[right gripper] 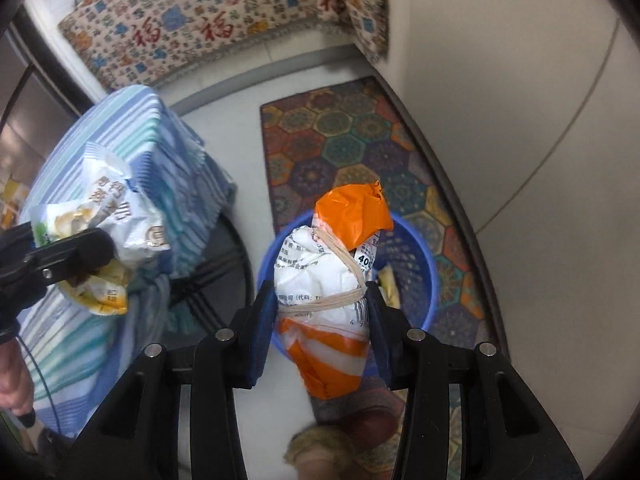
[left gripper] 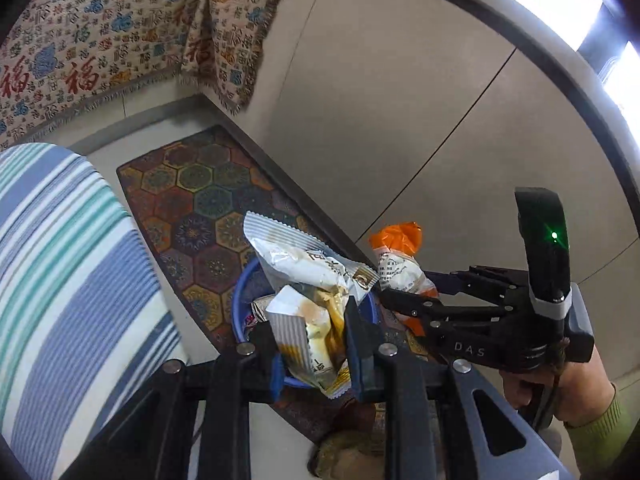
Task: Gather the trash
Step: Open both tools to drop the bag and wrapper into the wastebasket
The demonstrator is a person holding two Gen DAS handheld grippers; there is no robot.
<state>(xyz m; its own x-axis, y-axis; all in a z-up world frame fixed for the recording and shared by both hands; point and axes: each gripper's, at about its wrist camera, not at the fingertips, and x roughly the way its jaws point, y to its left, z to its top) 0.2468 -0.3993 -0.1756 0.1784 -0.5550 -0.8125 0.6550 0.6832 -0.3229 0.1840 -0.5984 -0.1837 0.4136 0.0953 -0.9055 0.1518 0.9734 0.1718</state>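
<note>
My left gripper (left gripper: pixel 316 332) is shut on a crumpled white and yellow snack wrapper (left gripper: pixel 308 280) and holds it above a blue perforated trash basket (left gripper: pixel 240 300) on the floor. My right gripper (right gripper: pixel 322 308) is shut on an orange and white packet bound with rubber bands (right gripper: pixel 332 280), held over the same blue basket (right gripper: pixel 416 264). A yellow scrap (right gripper: pixel 390 280) lies inside the basket. The right gripper with its orange packet (left gripper: pixel 400 264) shows at the right of the left wrist view. The left gripper with its wrapper (right gripper: pixel 104 232) shows at the left of the right wrist view.
The basket stands on a colourful hexagon-pattern rug (right gripper: pixel 340 140) on a pale tiled floor. A table with a blue striped cloth (left gripper: pixel 60 260) is to the left. A patterned throw with red characters (right gripper: pixel 200 20) hangs at the back. A slippered foot (right gripper: pixel 320 452) is below the grippers.
</note>
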